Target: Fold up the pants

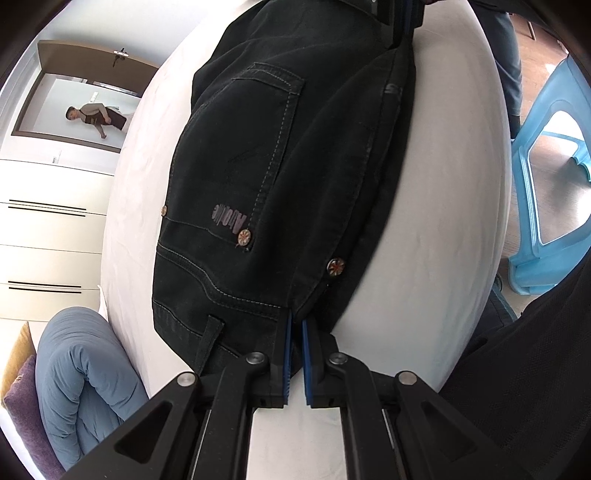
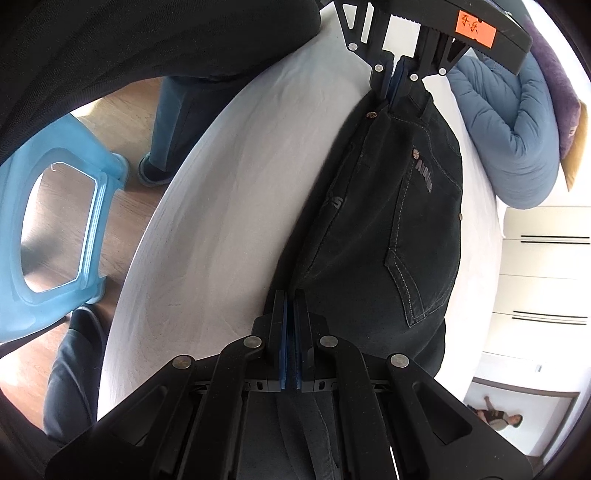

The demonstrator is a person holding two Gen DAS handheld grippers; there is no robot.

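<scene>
Black pants (image 1: pixel 266 177) with grey stitching, rivets and a back pocket lie folded lengthwise over a white bed (image 1: pixel 436 229). My left gripper (image 1: pixel 296 325) is shut on the waistband edge near a rivet. My right gripper (image 2: pixel 290 295) is shut on the opposite end of the pants (image 2: pixel 391 221), near the crotch fold. Each gripper shows in the other's view: the right one at the top of the left wrist view (image 1: pixel 404 26), the left one at the top of the right wrist view (image 2: pixel 397 79). The pants stretch between them, partly lifted.
A rolled blue quilt (image 1: pixel 81 373) and purple pillow (image 1: pixel 26 406) lie at the bed's end. A blue plastic stool (image 1: pixel 550 177) stands on the wooden floor beside the bed. A person's legs (image 2: pixel 173 110) stand near the stool. White drawers (image 1: pixel 48 229) line the wall.
</scene>
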